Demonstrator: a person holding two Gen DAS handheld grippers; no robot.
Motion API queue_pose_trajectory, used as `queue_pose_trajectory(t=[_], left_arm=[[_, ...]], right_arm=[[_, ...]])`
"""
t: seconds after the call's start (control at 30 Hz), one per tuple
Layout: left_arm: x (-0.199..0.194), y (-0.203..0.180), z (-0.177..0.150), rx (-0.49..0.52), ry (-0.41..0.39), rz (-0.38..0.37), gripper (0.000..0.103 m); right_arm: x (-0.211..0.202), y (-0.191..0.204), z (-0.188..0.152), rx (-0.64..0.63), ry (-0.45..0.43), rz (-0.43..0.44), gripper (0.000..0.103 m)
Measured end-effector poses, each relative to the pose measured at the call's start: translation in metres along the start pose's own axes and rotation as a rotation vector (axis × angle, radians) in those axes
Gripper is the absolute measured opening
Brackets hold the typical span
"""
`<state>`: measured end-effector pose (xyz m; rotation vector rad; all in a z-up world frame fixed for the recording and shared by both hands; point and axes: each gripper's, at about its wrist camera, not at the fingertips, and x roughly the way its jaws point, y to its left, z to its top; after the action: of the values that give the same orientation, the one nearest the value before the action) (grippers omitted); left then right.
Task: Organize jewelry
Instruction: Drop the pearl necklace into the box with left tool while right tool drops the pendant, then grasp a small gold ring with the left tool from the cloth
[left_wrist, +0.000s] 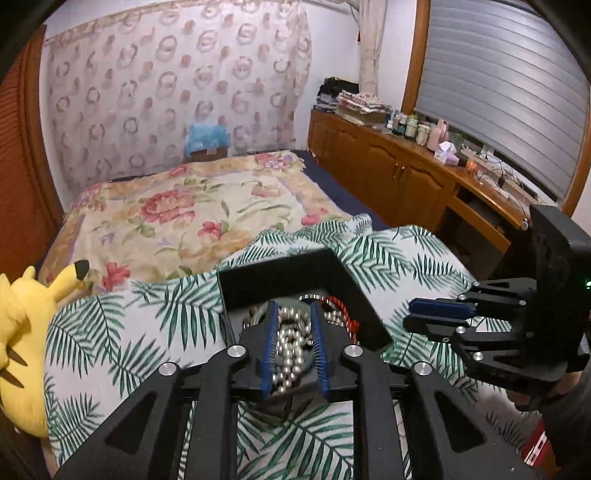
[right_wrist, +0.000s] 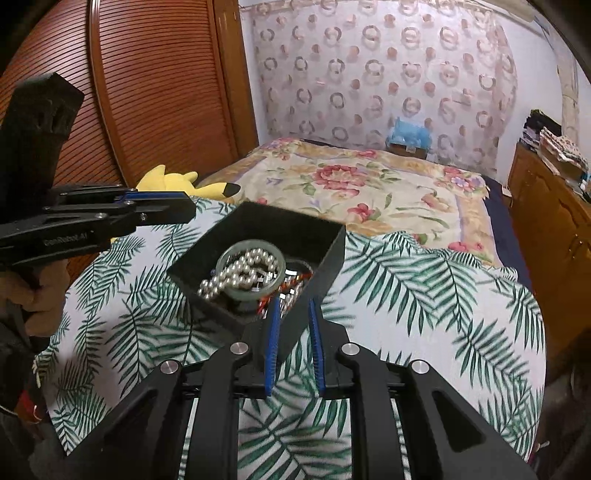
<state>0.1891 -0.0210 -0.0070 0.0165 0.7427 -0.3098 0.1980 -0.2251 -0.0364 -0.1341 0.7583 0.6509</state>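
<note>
Black box (right_wrist: 258, 266) sits on the palm-print cloth (right_wrist: 406, 295) at the bed's near end, holding pearls (right_wrist: 243, 271), bangle (right_wrist: 255, 291), red cord. Left tongs (left_wrist: 291, 347) spread above the pearls, nearer. Right tongs (right_wrist: 293, 345) spread, straddling the box's near corner.

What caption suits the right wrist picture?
Right gripper straddling a corner of the black box of pearls on the bed.
</note>
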Motion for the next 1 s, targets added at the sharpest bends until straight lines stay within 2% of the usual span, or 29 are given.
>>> queue_pose_trajectory(t=[0.57, 0.63, 0.7, 0.77, 0.83, 1.0], left_arm=[[-0.008, -0.010, -0.043, -0.009, 0.059, 0.016, 0.026], [-0.011, -0.011, -0.048, -0.011, 0.060, 0.018, 0.035], [-0.012, -0.011, -0.055, -0.011, 0.065, 0.024, 0.039], [-0.012, -0.011, -0.062, -0.012, 0.075, 0.025, 0.043], [-0.012, -0.010, -0.073, -0.018, 0.089, 0.026, 0.050], [-0.008, -0.005, -0.100, -0.041, 0.142, 0.025, 0.051]], right_arm=[[-0.012, 0.015, -0.049, 0.008, 0.059, 0.002, 0.018], [-0.015, 0.017, -0.053, 0.005, 0.063, 0.001, 0.018], [-0.015, 0.018, -0.058, 0.003, 0.069, -0.001, 0.019], [-0.016, 0.019, -0.062, 0.001, 0.073, -0.002, 0.026], [-0.015, 0.021, -0.067, -0.001, 0.083, 0.000, 0.027], [-0.010, 0.030, -0.073, -0.019, 0.107, 0.019, 0.027]])
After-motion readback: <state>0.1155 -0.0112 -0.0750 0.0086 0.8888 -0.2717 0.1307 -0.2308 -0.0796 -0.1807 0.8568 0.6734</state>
